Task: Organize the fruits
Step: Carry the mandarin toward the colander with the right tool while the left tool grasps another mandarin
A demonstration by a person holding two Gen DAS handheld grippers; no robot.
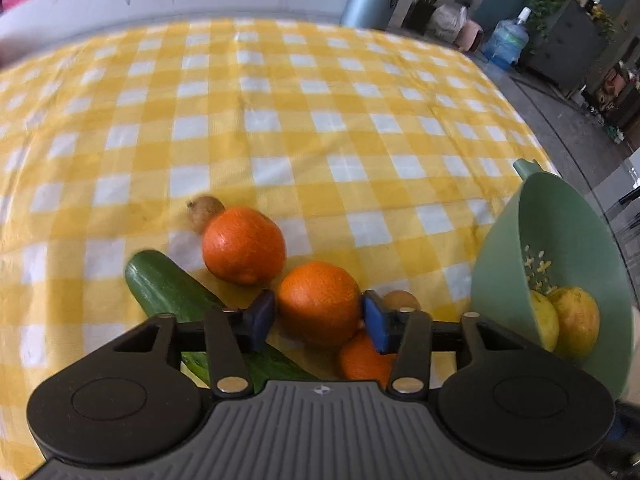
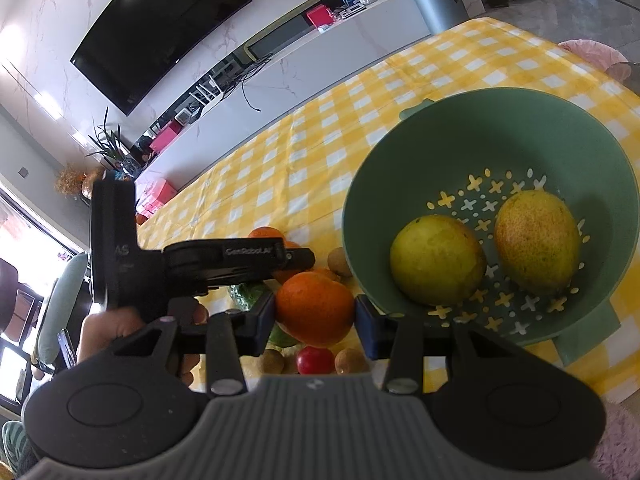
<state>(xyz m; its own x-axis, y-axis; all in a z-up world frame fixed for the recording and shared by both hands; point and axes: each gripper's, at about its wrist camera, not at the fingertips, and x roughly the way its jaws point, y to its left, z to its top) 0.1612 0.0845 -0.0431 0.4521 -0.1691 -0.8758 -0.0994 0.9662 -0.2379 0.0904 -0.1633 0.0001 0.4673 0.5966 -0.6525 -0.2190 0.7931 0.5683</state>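
Note:
My left gripper point(image 1: 318, 316) is shut on an orange point(image 1: 318, 304) that lies in a pile on the yellow checked cloth. Beside it are a second orange point(image 1: 243, 245), a third orange point(image 1: 364, 360) under the right pad, and a cucumber point(image 1: 172, 292). My right gripper point(image 2: 316, 316) is shut on another orange point(image 2: 316, 308), held above the pile just left of the green colander bowl point(image 2: 440, 152). Two yellow-green fruits point(image 2: 438, 260) point(image 2: 536, 240) lie in the bowl. The right wrist view shows the left gripper point(image 2: 296, 258) side on, held by a hand point(image 2: 116, 328).
Small brown fruits point(image 1: 206, 212) point(image 1: 401, 300) point(image 2: 340, 262) and a red fruit point(image 2: 315, 360) lie among the pile. The bowl point(image 1: 500, 248) stands near the table's right edge. The checked tablecloth point(image 1: 280, 100) stretches away beyond the pile. A white cabinet point(image 2: 340, 40) runs behind the table.

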